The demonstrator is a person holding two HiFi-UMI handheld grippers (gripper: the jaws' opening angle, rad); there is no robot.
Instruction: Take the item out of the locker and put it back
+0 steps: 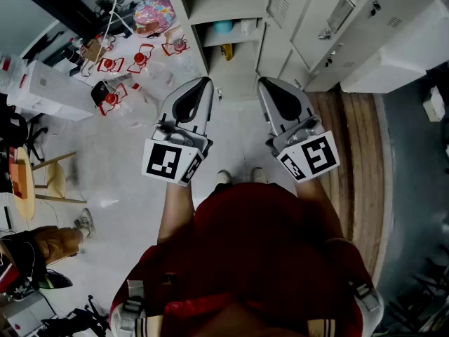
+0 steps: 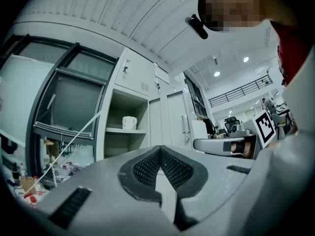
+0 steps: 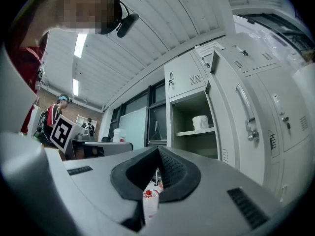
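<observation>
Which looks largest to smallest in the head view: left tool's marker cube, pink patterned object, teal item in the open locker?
1. Left tool's marker cube, inflated by nearness to the camera.
2. Pink patterned object.
3. Teal item in the locker, clearly smallest.

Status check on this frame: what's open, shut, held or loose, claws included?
Locker door: swung open.
White item: on the locker shelf, not held.
Left claw: shut, empty.
Right claw: shut, empty.
Upper locker: shut.
</observation>
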